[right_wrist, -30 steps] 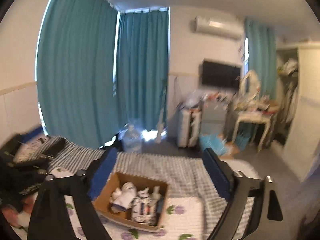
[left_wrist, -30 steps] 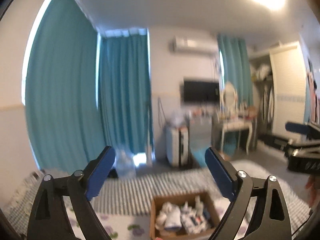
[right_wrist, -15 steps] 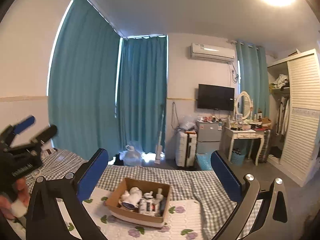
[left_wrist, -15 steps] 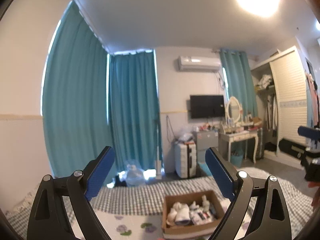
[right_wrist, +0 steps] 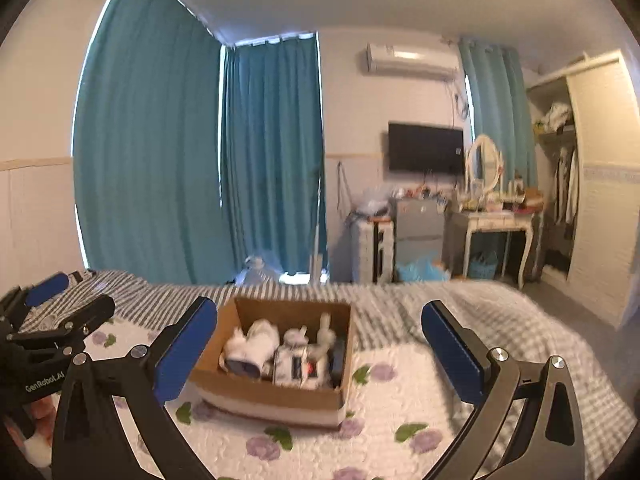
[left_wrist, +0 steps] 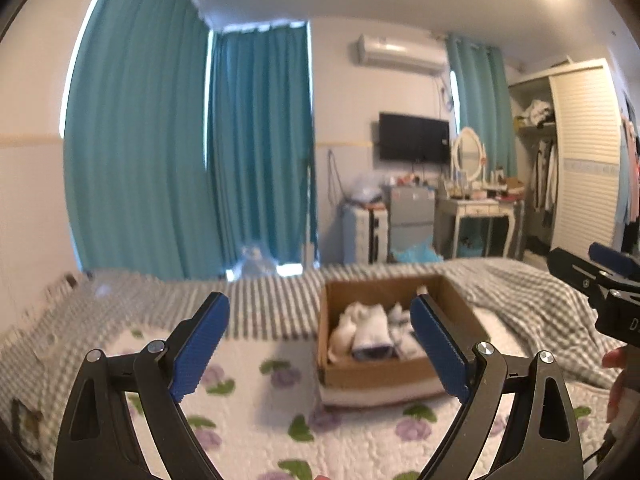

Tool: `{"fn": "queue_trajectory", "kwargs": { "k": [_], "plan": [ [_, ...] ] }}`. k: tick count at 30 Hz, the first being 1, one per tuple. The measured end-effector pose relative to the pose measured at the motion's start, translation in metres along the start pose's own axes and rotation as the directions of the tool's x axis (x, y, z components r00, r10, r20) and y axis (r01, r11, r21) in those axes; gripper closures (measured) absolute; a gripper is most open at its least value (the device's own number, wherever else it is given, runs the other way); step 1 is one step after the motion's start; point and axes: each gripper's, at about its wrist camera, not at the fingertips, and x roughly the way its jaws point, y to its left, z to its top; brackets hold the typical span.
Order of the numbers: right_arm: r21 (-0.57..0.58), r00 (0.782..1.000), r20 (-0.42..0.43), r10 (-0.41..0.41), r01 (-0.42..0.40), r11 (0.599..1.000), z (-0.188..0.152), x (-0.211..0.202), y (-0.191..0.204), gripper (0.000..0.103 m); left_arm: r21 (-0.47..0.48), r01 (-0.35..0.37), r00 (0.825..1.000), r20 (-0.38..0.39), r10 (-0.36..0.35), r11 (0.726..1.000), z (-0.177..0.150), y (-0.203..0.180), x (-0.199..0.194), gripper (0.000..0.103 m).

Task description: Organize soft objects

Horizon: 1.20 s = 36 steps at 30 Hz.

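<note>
Both our grippers, left gripper (left_wrist: 320,344) and right gripper (right_wrist: 318,344), hover with jaws wide and empty. Rolled soft items (right_wrist: 256,346) fill the cardboard box (right_wrist: 276,394) on the quilt (right_wrist: 400,412), at twelve o'clock. We should descend squarely, pinching one bundle mid-body.

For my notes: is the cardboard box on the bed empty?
No, the cardboard box holds white rolled soft items.

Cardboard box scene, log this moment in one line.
left gripper: open | right gripper: open | cardboard box: on bed, holding rolled socks, untouched
</note>
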Motion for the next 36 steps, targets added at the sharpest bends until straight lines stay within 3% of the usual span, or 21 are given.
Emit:
{"fn": "queue_trajectory", "kwargs": {
  "k": [9, 36],
  "plan": [
    [-0.005, 1.0, -0.027, -0.011, 0.011, 1.0, -0.017, 0.01, -0.001, 0.0, -0.01, -0.013, 1.0, -0.005, 0.013, 1.0, -0.003, 0.004, -0.001, 0.01],
    [-0.014, 0.999, -0.048, -0.012, 0.011, 1.0, -0.025, 0.014, 0.008, 0.0, -0.004, 0.017, 0.998, -0.053, -0.017, 1.0, -0.018, -0.001, 0.007, 0.01]
  ]
}}
